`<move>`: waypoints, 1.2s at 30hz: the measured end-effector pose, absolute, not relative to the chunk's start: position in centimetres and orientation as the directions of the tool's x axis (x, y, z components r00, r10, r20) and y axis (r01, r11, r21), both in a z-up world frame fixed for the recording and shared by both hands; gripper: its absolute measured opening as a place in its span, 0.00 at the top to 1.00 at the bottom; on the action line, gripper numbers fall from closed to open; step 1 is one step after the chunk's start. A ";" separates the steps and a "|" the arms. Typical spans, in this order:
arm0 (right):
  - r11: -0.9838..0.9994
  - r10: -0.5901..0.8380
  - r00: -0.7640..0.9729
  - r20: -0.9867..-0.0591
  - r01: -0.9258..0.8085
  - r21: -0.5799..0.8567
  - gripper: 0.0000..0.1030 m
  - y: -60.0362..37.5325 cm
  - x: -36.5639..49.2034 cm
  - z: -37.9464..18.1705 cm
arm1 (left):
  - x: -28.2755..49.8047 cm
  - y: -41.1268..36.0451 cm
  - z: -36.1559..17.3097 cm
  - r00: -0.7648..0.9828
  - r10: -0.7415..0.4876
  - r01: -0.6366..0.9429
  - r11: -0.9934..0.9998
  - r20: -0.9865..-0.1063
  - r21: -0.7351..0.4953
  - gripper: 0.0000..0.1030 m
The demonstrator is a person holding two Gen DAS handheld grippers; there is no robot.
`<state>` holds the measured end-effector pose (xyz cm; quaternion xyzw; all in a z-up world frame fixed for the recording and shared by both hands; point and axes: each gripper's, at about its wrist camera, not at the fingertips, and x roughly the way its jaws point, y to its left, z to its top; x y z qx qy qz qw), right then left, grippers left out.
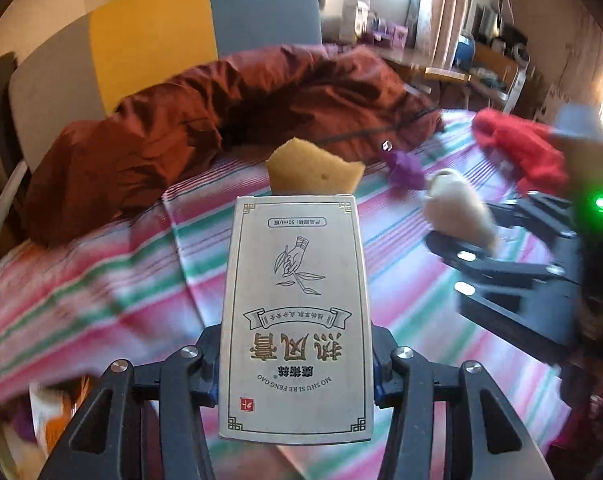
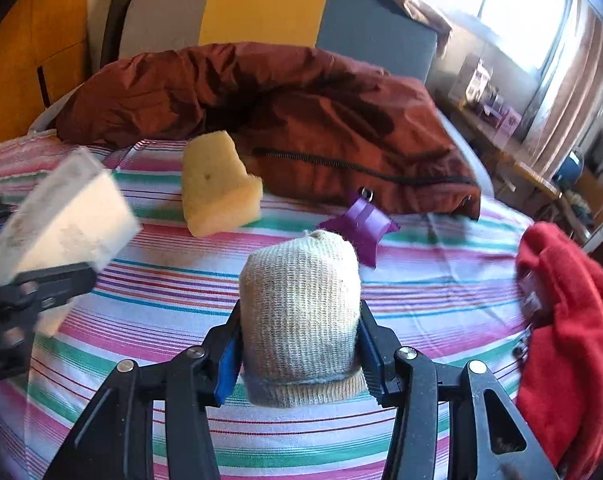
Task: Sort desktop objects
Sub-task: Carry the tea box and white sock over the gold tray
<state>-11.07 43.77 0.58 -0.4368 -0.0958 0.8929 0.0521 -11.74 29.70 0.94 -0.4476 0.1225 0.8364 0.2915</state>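
Pale cardboard is filling the middle of the left wrist view: a white box [image 1: 296,320] printed with a hand-and-leaf drawing and gold characters is sitting upright between the jaws of the left gripper [image 1: 296,364], which are clenched on its two long sides. The box is being held clear above the striped sheet [image 1: 101,288] of a bed. In the right wrist view the same box [image 2: 61,224] is showing blurred at the left edge, gripped from below by the left gripper [image 2: 41,292].

The right gripper [image 2: 299,344] is grasping a rolled beige knit sock [image 2: 299,312], its jaws pressing on both flanks of the roll, with the blue pads squeezing the fabric. From the left wrist camera that sock [image 1: 457,208] and the right gripper [image 1: 513,268] are appearing at the right, blurred, over the sheet.

Still lying on the striped sheet [image 2: 161,292] are a yellow sponge [image 2: 217,184] with a notch cut from it, just beside the edge of a rust-brown jacket [image 2: 301,120], and a purple star-shaped pouch [image 2: 361,228] with a metal ring, partly hidden behind the sock. A red garment [image 2: 573,320] is lying crumpled at the right side of the bed. The sponge [image 1: 313,172] is peeking out above the top of the box in the left wrist view, and the purple pouch [image 1: 405,170] is sitting to its right.
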 end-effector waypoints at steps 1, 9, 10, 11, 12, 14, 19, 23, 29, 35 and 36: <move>-0.973 0.183 -0.620 -0.763 -0.006 -0.229 0.51 43.5 -11.0 0.7 | -11.4 29.0 1.5 -0.428 0.399 -0.594 -0.801 -0.811 -0.081 0.50; -0.953 0.209 -0.656 -0.726 0.030 -0.302 0.51 41.6 -10.1 1.8 | -6.2 22.2 4.2 -0.458 0.460 -0.521 -0.832 -0.761 -0.190 0.50; -0.951 0.211 -0.658 -0.723 0.035 -0.309 0.51 41.3 -10.0 1.9 | -5.7 21.1 4.4 -0.469 0.455 -0.507 -0.841 -0.757 -0.192 0.50; -0.948 0.210 -0.658 -0.723 0.044 -0.316 0.51 40.9 -9.9 2.1 | -5.2 20.1 4.6 -0.479 0.447 -0.493 -0.849 -0.756 -0.190 0.50; -0.945 0.210 -0.657 -0.724 0.053 -0.322 0.51 40.6 -9.7 2.2 | -4.8 19.1 4.8 -0.491 0.436 -0.481 -0.858 -0.754 -0.182 0.50; -0.940 0.204 -0.656 -0.727 0.077 -0.333 0.51 39.7 -9.2 2.7 | -3.9 17.3 5.3 -0.531 0.402 -0.462 -0.875 -0.746 -0.143 0.50; -0.949 0.147 -0.685 -0.714 0.105 -0.297 0.51 37.1 -6.9 5.5 | -2.3 12.8 5.5 -0.578 0.349 -0.407 -0.907 -0.737 -0.110 0.50; -0.962 0.069 -0.712 -0.699 0.139 -0.236 0.51 34.0 -4.3 7.7 | -1.6 8.8 5.0 -0.586 0.327 -0.343 -0.929 -0.742 -0.139 0.50; -0.969 -0.095 -0.679 -0.728 0.232 -0.090 0.51 28.7 -1.4 8.3 | -0.4 4.8 3.6 -0.586 0.291 -0.287 -0.947 -0.757 -0.142 0.50; -0.944 -0.228 -0.613 -0.756 0.329 0.018 0.51 22.8 0.0 7.3 | 0.1 2.2 2.0 -0.566 0.269 -0.248 -0.957 -0.779 -0.151 0.50; -0.940 -0.247 -0.598 -0.762 0.339 0.039 0.51 22.1 -0.1 7.0 | 0.1 1.8 1.9 -0.567 0.259 -0.237 -0.960 -0.782 -0.147 0.50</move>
